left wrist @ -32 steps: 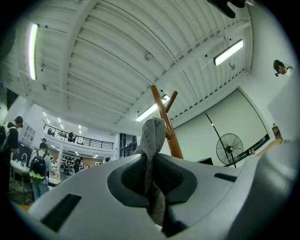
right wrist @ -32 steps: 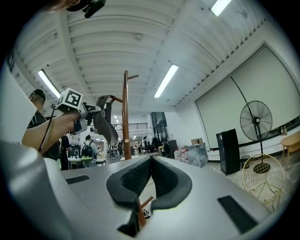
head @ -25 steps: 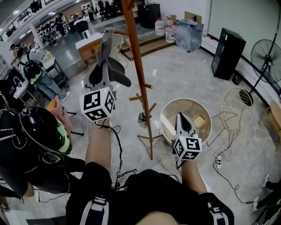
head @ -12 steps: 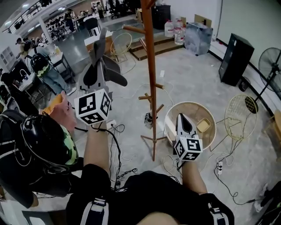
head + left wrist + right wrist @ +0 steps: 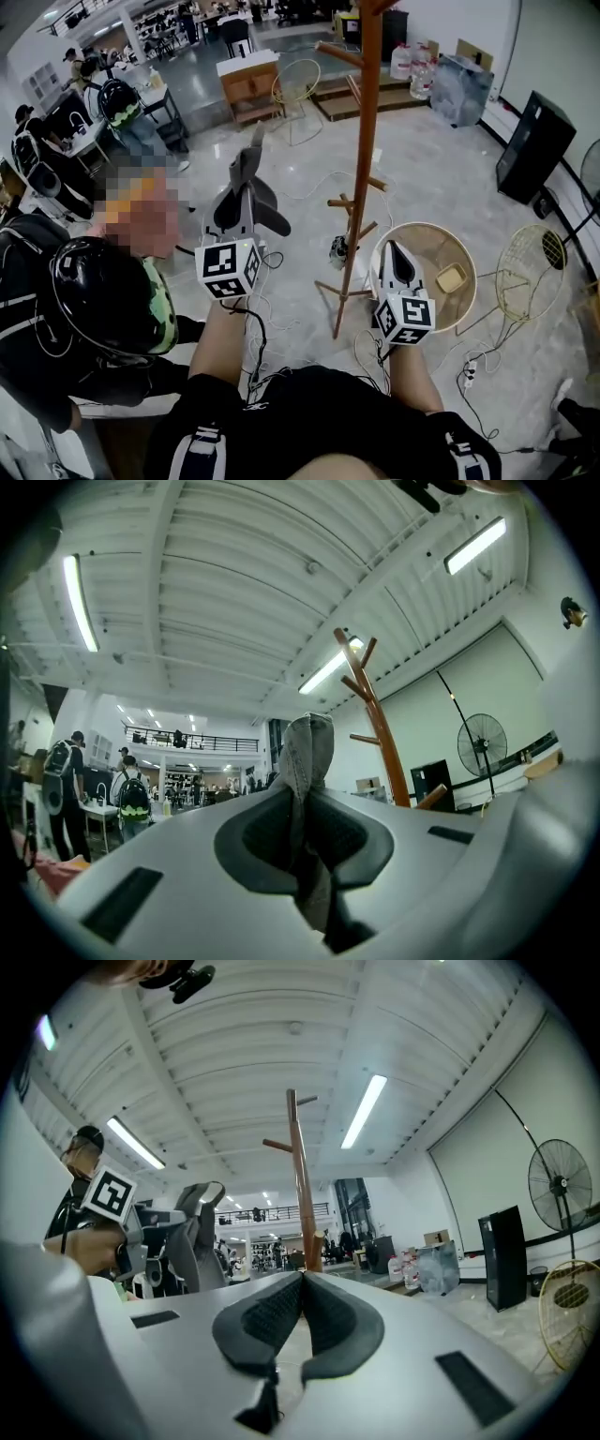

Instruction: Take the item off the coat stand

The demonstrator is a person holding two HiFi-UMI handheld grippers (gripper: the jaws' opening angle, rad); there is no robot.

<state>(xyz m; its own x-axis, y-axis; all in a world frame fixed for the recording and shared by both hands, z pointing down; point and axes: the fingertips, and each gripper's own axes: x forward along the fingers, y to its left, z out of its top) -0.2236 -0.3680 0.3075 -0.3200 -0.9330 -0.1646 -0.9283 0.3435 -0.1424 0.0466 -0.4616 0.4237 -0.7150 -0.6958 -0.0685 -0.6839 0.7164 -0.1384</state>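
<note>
A tall brown wooden coat stand [image 5: 361, 159] rises from the floor ahead of me. My left gripper [image 5: 249, 187] is to its left, apart from it, shut on a grey fabric item [image 5: 250, 155] that sticks up out of the jaws. In the left gripper view the grey fabric [image 5: 307, 752] is pinched between the dark pads of the left gripper [image 5: 302, 794], with the stand [image 5: 375, 724] behind on the right. My right gripper [image 5: 394, 248] is lower, right of the stand's base, shut with nothing in it. The right gripper [image 5: 302, 1279] faces the stand [image 5: 302, 1194].
A round woven basket [image 5: 459, 248] stands on the floor behind the right gripper, with a wire chair [image 5: 530, 262] and a black box [image 5: 534, 150] further right. A person with a black helmet [image 5: 103, 300] is close on my left. Cables lie round the stand's feet.
The left gripper has come down with the grey item still in it. The view has swung left, so the stand now lies further right. The right gripper has barely shifted.
</note>
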